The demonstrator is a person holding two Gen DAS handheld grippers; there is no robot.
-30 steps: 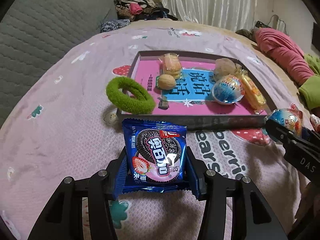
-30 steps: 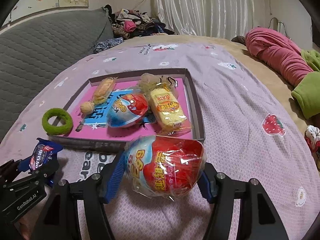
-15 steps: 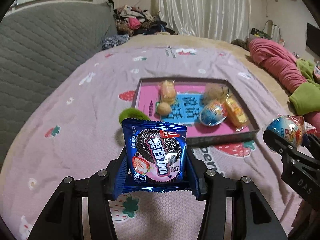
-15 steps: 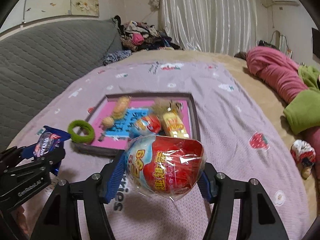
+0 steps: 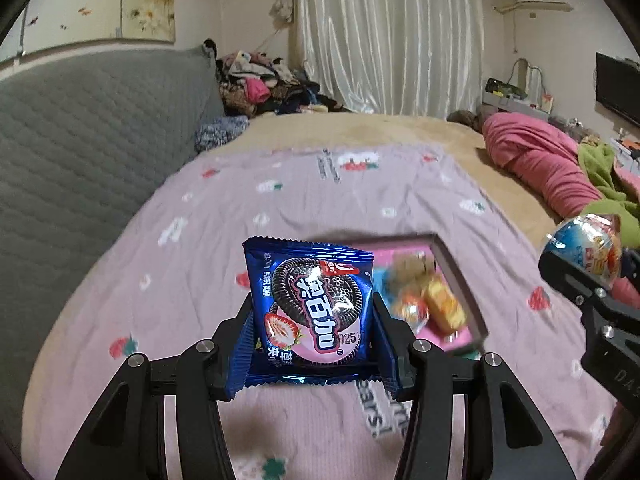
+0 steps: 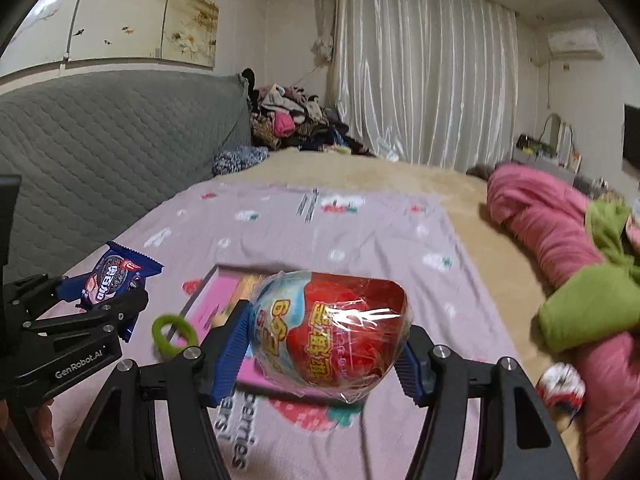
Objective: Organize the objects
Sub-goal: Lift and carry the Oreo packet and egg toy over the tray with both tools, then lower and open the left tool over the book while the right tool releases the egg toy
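Observation:
My left gripper [image 5: 312, 320] is shut on a blue cookie packet [image 5: 310, 308], held upright above the pink bedspread. My right gripper [image 6: 326, 340] is shut on a wrapped red and blue toy egg [image 6: 332, 332]. Each gripper shows in the other's view: the right one with its egg [image 5: 584, 246] at the right edge, the left one with the packet [image 6: 114, 278] at the left. Below and beyond lies a shallow box with a pink floor [image 5: 460, 280], mostly hidden behind the packet and the egg, holding wrapped snacks [image 5: 432, 304].
A green fuzzy ring [image 6: 174, 332] lies by the box's left edge. Pink and green bedding [image 6: 568, 248] is piled at the right. A grey quilted headboard [image 5: 80, 148] runs along the left, with a heap of clothes [image 6: 288, 120] and curtains behind.
Both grippers have risen well above the bed with the packet and the egg still held. The box and the green ring have dropped low in both views, and more of the room shows.

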